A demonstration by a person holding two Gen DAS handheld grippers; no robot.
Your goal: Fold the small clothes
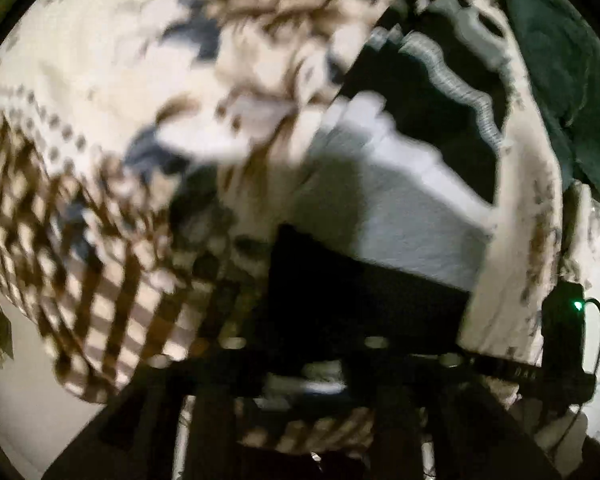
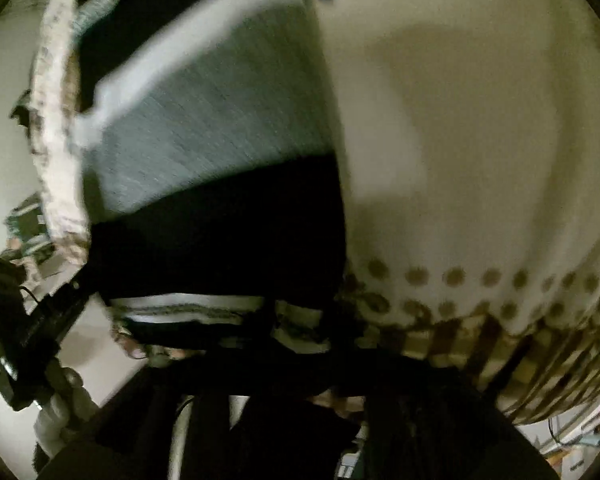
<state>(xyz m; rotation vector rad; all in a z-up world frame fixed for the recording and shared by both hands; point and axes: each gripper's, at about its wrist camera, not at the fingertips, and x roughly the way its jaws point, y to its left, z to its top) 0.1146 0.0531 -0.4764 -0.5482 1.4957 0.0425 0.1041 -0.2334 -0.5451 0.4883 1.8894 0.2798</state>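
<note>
A small colour-block garment (image 1: 400, 216), with black, grey and white bands and a ribbed grey trim, lies on a cream cloth. In the right wrist view the same garment (image 2: 204, 128) fills the left centre, its striped hem nearest the camera. My left gripper (image 1: 296, 360) hangs over the garment's black band with its dark fingers apart and checked cloth showing between them. My right gripper (image 2: 296, 360) stands over the striped hem, fingers also apart; nothing is visibly pinched. Both views are dark and blurred. Each gripper shows in the other's view: right gripper (image 1: 560, 328), left gripper (image 2: 24, 320).
The cream cloth (image 1: 100, 80) has brown dots, checks and blue-brown prints; its dotted border (image 2: 480, 280) runs right of the garment. A dark green fabric (image 1: 560, 80) lies at the far right. A pale-sleeved hand (image 2: 60, 408) holds the left gripper. A pale surface (image 2: 4, 120) lies beyond.
</note>
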